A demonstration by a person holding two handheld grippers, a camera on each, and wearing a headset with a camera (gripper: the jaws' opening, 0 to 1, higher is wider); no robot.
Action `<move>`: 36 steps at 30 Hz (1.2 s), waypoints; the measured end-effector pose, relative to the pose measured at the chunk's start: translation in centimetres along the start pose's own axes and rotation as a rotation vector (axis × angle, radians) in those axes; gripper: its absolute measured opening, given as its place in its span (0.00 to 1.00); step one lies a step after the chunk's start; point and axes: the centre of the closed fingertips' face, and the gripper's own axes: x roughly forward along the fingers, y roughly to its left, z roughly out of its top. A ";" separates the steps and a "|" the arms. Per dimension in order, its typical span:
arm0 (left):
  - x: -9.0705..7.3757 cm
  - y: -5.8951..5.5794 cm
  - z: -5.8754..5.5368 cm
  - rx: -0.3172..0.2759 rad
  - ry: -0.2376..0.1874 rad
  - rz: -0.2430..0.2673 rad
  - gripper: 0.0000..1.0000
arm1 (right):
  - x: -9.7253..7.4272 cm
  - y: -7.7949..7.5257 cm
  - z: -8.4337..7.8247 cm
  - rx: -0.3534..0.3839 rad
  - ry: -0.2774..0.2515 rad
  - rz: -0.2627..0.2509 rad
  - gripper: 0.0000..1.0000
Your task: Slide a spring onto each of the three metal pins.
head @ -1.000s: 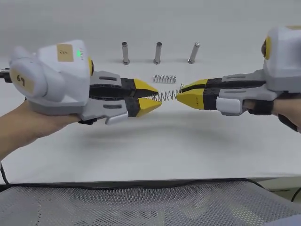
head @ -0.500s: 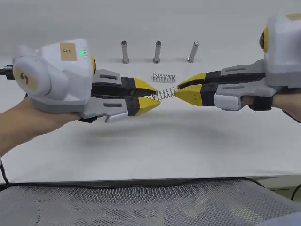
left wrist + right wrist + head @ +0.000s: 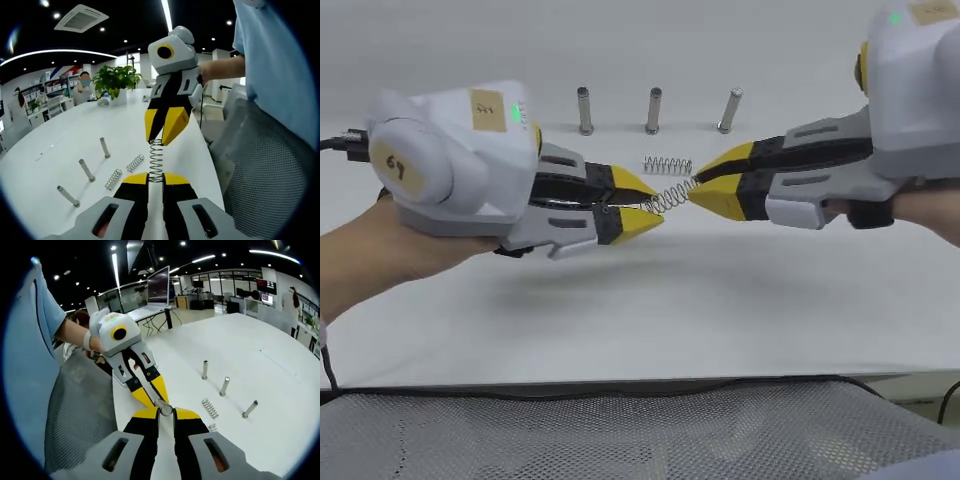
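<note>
A spring [image 3: 671, 198] hangs slanted in the air between my two grippers. My left gripper [image 3: 658, 206] is shut on its lower left end, and my right gripper [image 3: 693, 186] is shut on its upper right end. In the left gripper view the spring [image 3: 156, 159] runs from my own jaws [image 3: 156, 176] up to the right gripper [image 3: 161, 142]. In the right gripper view its end [image 3: 164, 407] sits between my jaw tips [image 3: 166, 413]. Three metal pins [image 3: 585, 110] [image 3: 653, 110] [image 3: 730, 110] stand bare in a row behind. Two loose springs [image 3: 114, 179] [image 3: 135, 162] lie on the table.
The white table [image 3: 650, 300] runs wide in front of the pins. A mesh chair back [image 3: 640, 430] sits at its near edge. A potted plant [image 3: 116, 82] stands at the table's far end, and people are in the office behind.
My right gripper has risen and edged left, so the held spring now slants up to the right. My left gripper has shifted slightly right. Pins and loose springs lie as before.
</note>
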 end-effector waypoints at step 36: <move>0.2 -0.4 -0.3 0.086 0.030 0.004 0.01 | 0.2 0.8 0.1 -0.189 0.083 -0.026 0.09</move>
